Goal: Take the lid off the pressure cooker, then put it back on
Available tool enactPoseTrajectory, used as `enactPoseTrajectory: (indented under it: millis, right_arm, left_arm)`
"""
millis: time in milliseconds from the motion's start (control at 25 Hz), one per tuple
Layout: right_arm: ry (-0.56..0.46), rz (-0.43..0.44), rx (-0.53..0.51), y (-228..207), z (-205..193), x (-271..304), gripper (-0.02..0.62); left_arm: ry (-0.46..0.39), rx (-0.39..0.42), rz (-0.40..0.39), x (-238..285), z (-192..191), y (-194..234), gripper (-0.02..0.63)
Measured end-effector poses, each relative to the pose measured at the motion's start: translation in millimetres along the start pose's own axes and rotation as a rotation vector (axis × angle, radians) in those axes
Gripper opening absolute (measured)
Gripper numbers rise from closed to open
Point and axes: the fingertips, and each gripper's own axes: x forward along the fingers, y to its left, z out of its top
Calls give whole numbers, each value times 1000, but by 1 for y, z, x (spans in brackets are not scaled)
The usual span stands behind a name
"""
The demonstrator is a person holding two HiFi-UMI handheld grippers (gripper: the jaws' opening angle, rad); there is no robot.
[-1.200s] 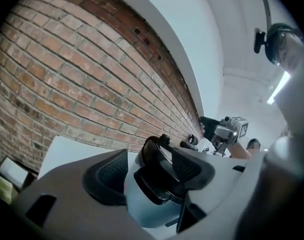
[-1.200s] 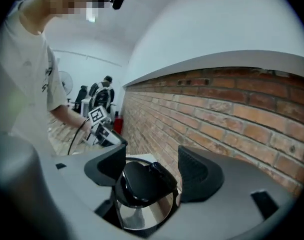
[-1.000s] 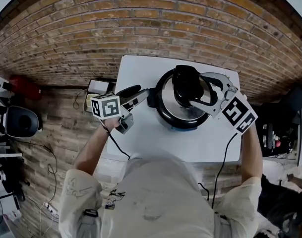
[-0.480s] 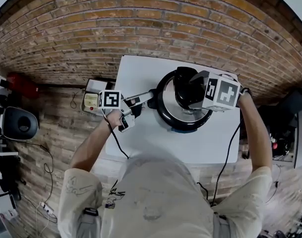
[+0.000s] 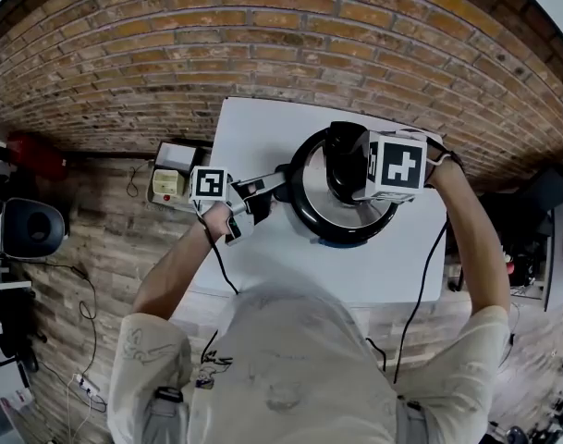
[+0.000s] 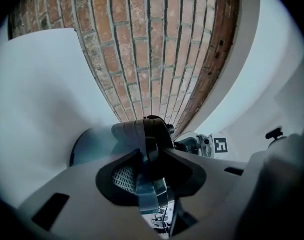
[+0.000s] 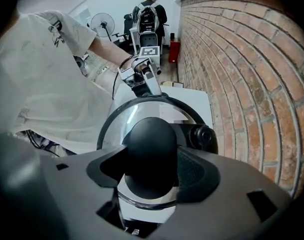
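Lid-off step is just starting, by my read: the pressure cooker [image 5: 304,213] is sitting on the white desk [image 5: 263,128] near the brick wall, with the lid [image 5: 341,213] seated flat on the pot, not lifted. The left tongs [image 6: 151,176] have just been closing and are now clamping narrow on the side handle [image 5: 263,185], which is running between the pads. The right tongs [image 7: 151,170] are coming straight down over the lid knob [image 7: 151,151]. They have just been closing too, and are now standing wide around the knob with the pads looking pressed on both its sides. The handle's long axis is lying level, pointing away from the pot toward the person's left, and the left tongs are meeting it end-on. The lid is lying level with its knob pointing straight up. The next move is probably calling for a firm squeeze on the knob, maybe a twist to unlock, then a straight lift while the left tongs are bracing the pot so it isn't sliding or tipping
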Motion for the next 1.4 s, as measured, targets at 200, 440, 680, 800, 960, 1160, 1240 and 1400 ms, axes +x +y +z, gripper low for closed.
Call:
enactPoseTrajectory:
  millis: [200,440,680,800,960,1160,1240,1400]
  right_arm:
    - [-20,23,35,0,1,0,295]
    - [-34,26,48,0,1,0,293]
    - [-18,29,57,0,0,0,291]
    - [-27,28,57,0,1,0,291]
    - [-24,27,69,-1,1,0,291]
    - [-14,28,100,-1,0,1,291]
    - [5,32,129,-1,-1,1,293]
    - [21,39,187,-1,0,2,295]
  left_arm:
    - [11,10,3,0,0,-3,123]
    - [-4,-13,5,0,0,-4,106]
    - [-24,-19,-3,0,0,-6,98]
    - [-21,-11,31,-3,0,-1,94]
    - [-26,-13,25,-3,1,-2,87]
    - [-55,-42,-4,-2,-1,-8,80]
    - [-69,-45,-6,-2,0,-6,77]
    - [-82,-32,15,-5,1,-3,75]
